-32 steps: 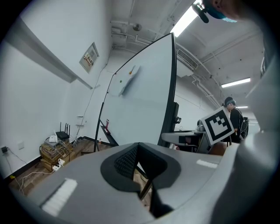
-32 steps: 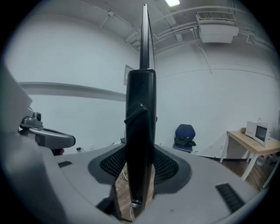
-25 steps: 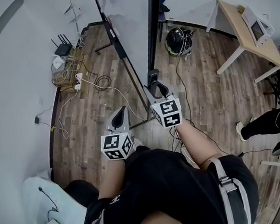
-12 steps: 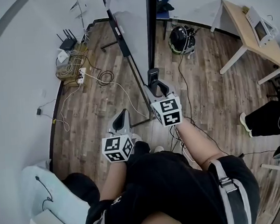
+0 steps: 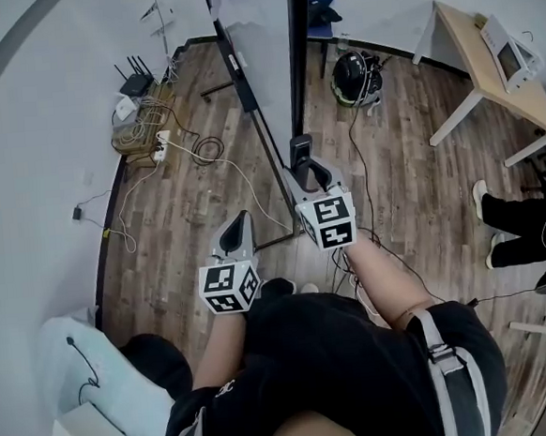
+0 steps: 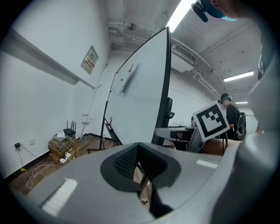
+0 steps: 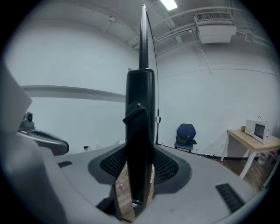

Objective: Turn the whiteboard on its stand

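Note:
From above, the whiteboard [image 5: 257, 44] stands nearly edge-on, its black side frame [image 5: 298, 60] running down toward me. My right gripper [image 5: 302, 158] is shut on that frame's lower end. In the right gripper view the black frame bar [image 7: 140, 131] rises upright between the ribbed pads [image 7: 168, 164], clamped from both sides. My left gripper [image 5: 237, 226] hangs lower left of it, apart from the board, jaws shut with nothing in them. The left gripper view shows the white board face [image 6: 140, 100] ahead and the right gripper's marker cube [image 6: 212, 120].
The stand's black foot [image 5: 242, 83] runs along the wood floor left of the board. Cables, a power strip and a router [image 5: 138, 119] lie by the left wall. A black helmet-like object [image 5: 351, 79], a wooden table [image 5: 486, 54] and another person's legs [image 5: 518, 226] are on the right.
Both grippers keep their places, the right still clamped on the frame. The head view has shifted slightly, and the legs at the right have moved.

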The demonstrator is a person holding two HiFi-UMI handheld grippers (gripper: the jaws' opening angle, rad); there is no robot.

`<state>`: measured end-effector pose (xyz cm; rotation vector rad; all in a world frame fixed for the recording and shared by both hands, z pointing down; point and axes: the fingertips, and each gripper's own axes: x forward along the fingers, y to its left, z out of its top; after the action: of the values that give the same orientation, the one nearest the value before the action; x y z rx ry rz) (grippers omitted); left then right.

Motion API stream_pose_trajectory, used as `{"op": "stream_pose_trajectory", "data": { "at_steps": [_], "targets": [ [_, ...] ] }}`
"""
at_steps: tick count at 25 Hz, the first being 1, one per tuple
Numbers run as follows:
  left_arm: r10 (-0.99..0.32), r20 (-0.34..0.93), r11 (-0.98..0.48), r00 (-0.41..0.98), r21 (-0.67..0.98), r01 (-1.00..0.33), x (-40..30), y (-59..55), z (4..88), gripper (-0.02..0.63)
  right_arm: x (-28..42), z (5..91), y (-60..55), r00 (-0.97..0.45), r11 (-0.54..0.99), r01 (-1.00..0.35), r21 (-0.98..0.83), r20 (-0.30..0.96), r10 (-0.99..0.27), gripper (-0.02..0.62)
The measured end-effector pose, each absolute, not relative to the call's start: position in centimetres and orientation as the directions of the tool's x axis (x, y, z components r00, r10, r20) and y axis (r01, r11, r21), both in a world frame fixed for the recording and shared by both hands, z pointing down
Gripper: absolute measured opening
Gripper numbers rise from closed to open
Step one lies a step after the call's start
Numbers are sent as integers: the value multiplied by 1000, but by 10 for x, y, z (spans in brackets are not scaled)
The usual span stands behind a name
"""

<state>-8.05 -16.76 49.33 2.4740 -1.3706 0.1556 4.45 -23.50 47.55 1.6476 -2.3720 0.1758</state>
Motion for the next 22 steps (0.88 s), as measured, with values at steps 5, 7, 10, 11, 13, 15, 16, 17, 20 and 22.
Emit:
{"op": "stream_pose_trajectory", "data": {
  "at_steps": [5,7,10,11,13,15,16,17,20,22],
  "targets": [
    [-798,233,-509,556,233,-829,-75,-180,492,9,46,476,-223,-334,359,-932,53,260,-906,194],
    [-791,227,-523,568,231,-821,-69,-182,489,9,45,476,-219,-333,357,-933,52,252,-908,195],
    [-773,225,-551,593,225,-804,-57,-180,487,9,46,476,-212,-329,352,-935,51,250,-911,194],
    [-768,225,-559,600,223,-799,-54,-180,487,9,47,476,-211,-330,352,-935,47,252,-910,195],
    [-762,224,-567,608,221,-793,-48,-180,486,9,48,476,-211,-335,353,-935,27,254,-907,195],
    [-760,218,-572,612,222,-790,-43,-180,484,9,47,476,-213,-343,358,-934,13,251,-905,195],
    [-759,213,-576,616,222,-787,-41,-180,482,9,46,476,-213,-347,362,-932,15,249,-904,195],
    [-756,208,-582,621,220,-782,-38,-178,480,9,46,475,-211,-350,364,-931,19,241,-905,195],
    [-745,196,-604,638,207,-769,-27,-174,476,9,52,458,-198,-354,359,-933,11,149,-923,207],
    [-740,191,-611,645,207,-764,-22,-171,474,9,62,439,-181,-352,353,-936,4,51,-935,210]
  ]
}}
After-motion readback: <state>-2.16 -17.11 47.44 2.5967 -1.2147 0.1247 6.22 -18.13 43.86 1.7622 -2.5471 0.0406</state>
